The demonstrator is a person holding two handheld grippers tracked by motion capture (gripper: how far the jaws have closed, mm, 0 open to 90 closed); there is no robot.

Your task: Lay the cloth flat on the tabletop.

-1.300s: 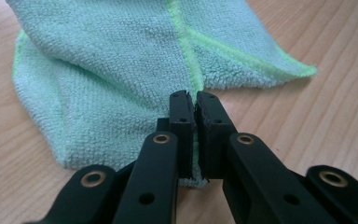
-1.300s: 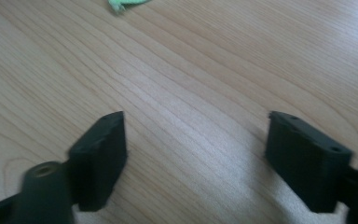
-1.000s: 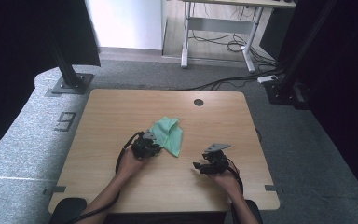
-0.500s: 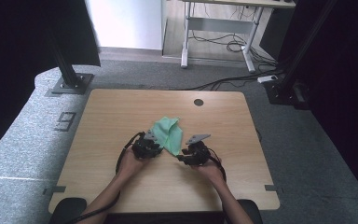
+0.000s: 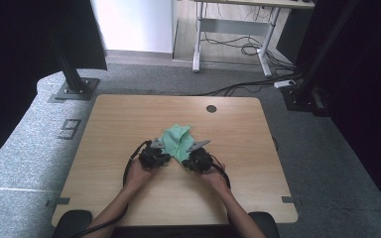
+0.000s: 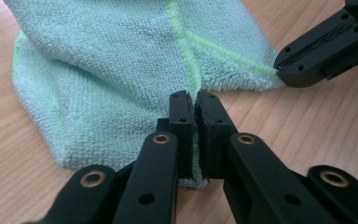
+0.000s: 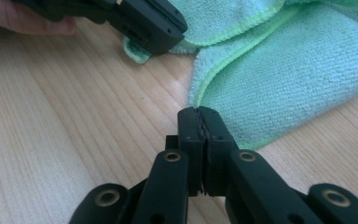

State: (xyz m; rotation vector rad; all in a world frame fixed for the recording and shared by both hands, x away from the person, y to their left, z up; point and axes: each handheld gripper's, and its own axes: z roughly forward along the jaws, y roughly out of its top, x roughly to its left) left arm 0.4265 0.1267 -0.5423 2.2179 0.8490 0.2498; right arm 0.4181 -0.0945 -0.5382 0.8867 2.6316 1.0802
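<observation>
A light wooden tabletop carries a crumpled green cloth near its middle, seen from above. At the cloth's near left edge sits the left gripper, held in the person's left hand. In the left gripper view, the left gripper has its jaws pressed together on a bright green hemmed seam of the cloth, which spreads away beyond the tips. At the cloth's near right edge sits the right gripper, held in the right hand. In the right gripper view, the right gripper has its jaws closed, their tips touching a corner of the cloth; whether fabric is actually pinched there is unclear.
</observation>
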